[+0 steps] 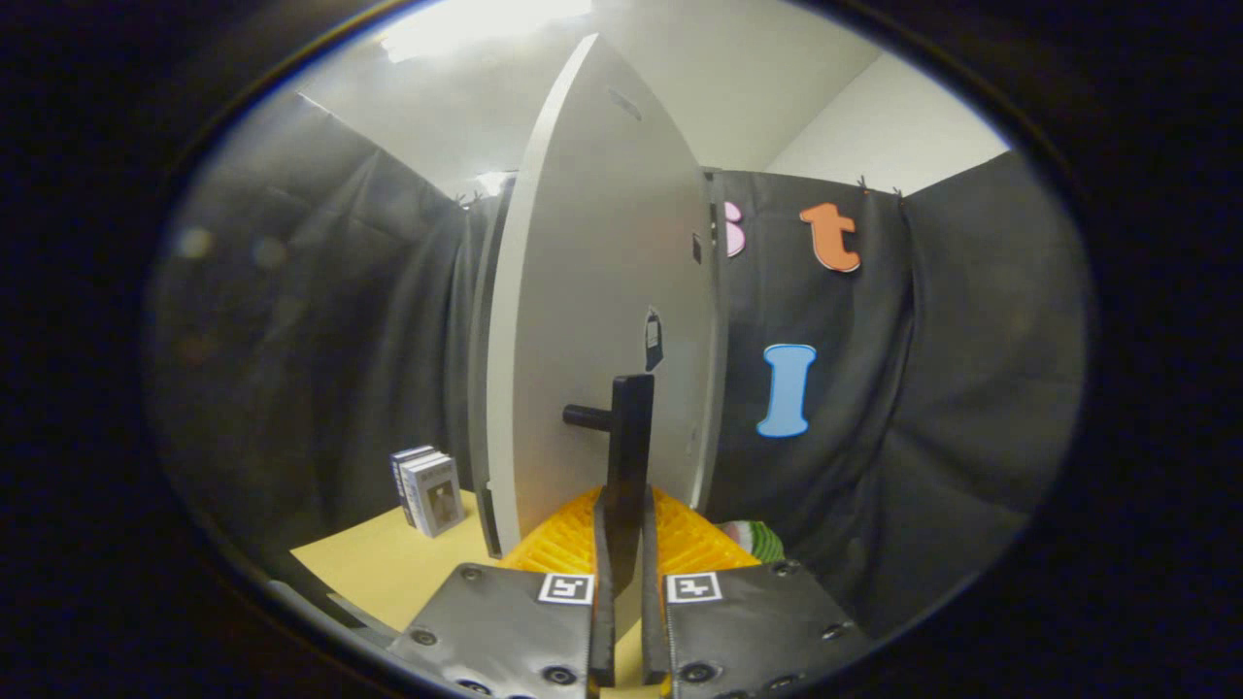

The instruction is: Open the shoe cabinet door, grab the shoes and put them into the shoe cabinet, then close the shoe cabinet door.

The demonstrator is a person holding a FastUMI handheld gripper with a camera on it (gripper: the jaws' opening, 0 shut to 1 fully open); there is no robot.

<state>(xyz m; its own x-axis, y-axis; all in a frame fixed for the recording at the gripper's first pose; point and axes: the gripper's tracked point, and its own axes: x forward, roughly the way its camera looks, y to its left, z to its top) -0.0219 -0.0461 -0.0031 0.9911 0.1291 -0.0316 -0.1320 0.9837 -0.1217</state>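
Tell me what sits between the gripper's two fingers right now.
In the gripper view, the door's black handle bar stands between the gripper fingers, which are closed on it. The white door lies just beyond.

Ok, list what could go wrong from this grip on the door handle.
1. The gripper is shut on the thin black handle of the cabinet door; the hold is narrow, so it may slip as the door swings.
2. The boxes stand on the table beside the door's edge and could possibly be knocked.
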